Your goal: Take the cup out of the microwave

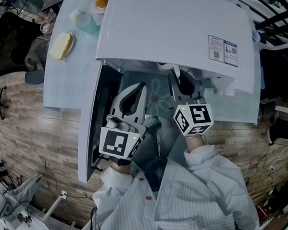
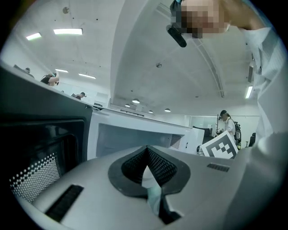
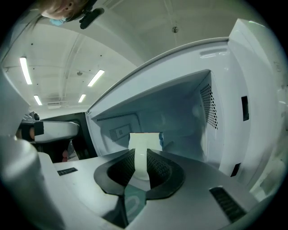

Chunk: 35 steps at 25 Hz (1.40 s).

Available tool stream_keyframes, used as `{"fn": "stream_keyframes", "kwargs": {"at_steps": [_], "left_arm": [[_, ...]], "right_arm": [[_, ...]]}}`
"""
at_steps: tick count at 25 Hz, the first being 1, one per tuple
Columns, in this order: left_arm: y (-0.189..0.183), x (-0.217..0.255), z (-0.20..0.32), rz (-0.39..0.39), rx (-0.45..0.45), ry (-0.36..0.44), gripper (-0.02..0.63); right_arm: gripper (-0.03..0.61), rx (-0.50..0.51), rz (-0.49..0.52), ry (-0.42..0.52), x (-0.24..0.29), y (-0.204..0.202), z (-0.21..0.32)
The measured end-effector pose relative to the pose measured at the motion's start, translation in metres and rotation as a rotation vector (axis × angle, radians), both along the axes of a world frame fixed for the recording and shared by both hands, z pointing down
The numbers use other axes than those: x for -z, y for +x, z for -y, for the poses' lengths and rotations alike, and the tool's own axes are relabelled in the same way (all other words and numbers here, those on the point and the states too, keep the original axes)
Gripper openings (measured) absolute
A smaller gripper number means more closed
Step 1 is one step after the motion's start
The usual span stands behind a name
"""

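Right hand-held gripper [image 3: 145, 152] clamped on white cup [image 3: 145, 139] inside microwave [image 3: 184, 110], left hand-held gripper [image 2: 146, 149] jaws together

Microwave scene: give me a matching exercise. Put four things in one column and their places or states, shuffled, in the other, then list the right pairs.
Things
1. white cup
2. left gripper
3. microwave door
4. yellow block

Places or states
A. swung open to the side
B. on the table, beside the microwave
C. inside the cavity, held by the right gripper
D. jaws together, nothing in them

Pairs: 1-C, 2-D, 3-A, 4-B
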State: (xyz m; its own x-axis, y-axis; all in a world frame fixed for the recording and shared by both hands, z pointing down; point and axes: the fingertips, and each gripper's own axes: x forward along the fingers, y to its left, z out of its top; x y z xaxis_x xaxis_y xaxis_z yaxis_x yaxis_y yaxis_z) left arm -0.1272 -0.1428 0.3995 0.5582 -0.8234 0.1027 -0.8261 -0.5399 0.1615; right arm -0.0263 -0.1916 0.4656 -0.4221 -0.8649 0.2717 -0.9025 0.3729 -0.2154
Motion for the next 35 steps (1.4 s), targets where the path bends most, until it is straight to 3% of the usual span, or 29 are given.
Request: {"fn": "stream_keyframes", "kwargs": {"at_steps": [13,35], "left_arm": [[0.015,0.025,-0.006,-0.019,-0.001,0.036,0.009],[0.053,0.066,-0.029,-0.053,0.027,0.038,0.009]], "right_arm": [[0.081,0.035,0.040,-0.024,0.018,0.002,-0.024],[0.081,0.180,0.103,-0.090,0.063,0.024,-0.082]]}}
